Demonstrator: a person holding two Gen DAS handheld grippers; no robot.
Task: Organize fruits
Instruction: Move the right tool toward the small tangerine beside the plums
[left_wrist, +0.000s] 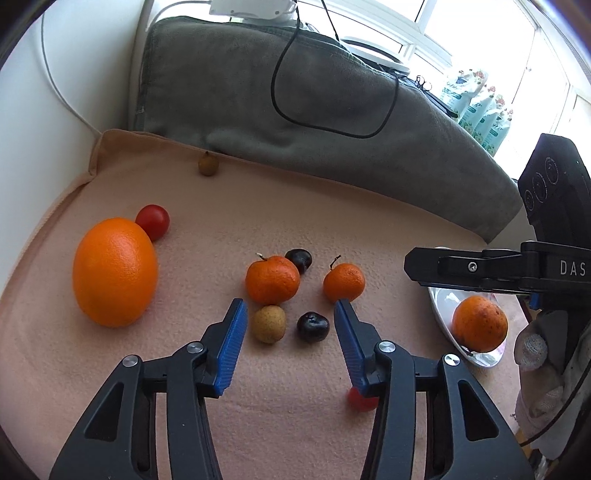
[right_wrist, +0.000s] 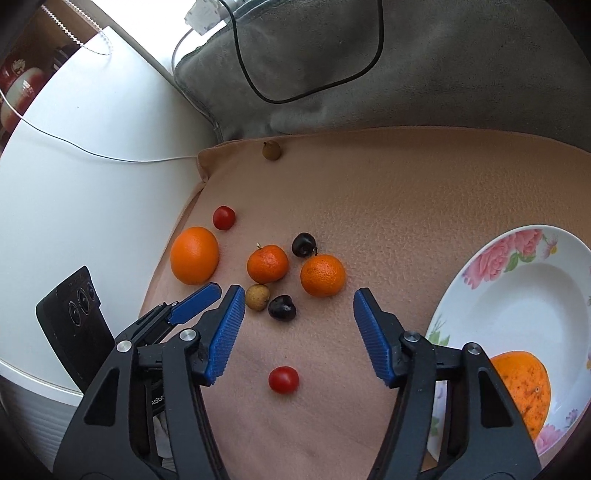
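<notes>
On the peach cloth (left_wrist: 258, 387) lie a big orange (left_wrist: 114, 271), two tangerines (left_wrist: 272, 279) (left_wrist: 344, 282), a yellowish small fruit (left_wrist: 269, 324) and two dark cherries (left_wrist: 313, 326) (left_wrist: 298, 260). My left gripper (left_wrist: 290, 308) is open and empty, its tips just short of the yellowish fruit and the near cherry. My right gripper (right_wrist: 299, 295) is open too; a cherry tomato (right_wrist: 283, 379) rests on the cloth between its fingers, untouched, and the near cherry (right_wrist: 282, 307) lies by its tips. A floral plate (right_wrist: 517, 280) at the right holds a speckled orange (right_wrist: 524, 387).
Another cherry tomato (left_wrist: 152, 221) sits behind the big orange, and a small brown fruit (left_wrist: 208, 164) lies at the cloth's far edge. A grey blanket (left_wrist: 295, 92) with a black cable rises behind. A white surface (right_wrist: 92, 184) borders the cloth on the left.
</notes>
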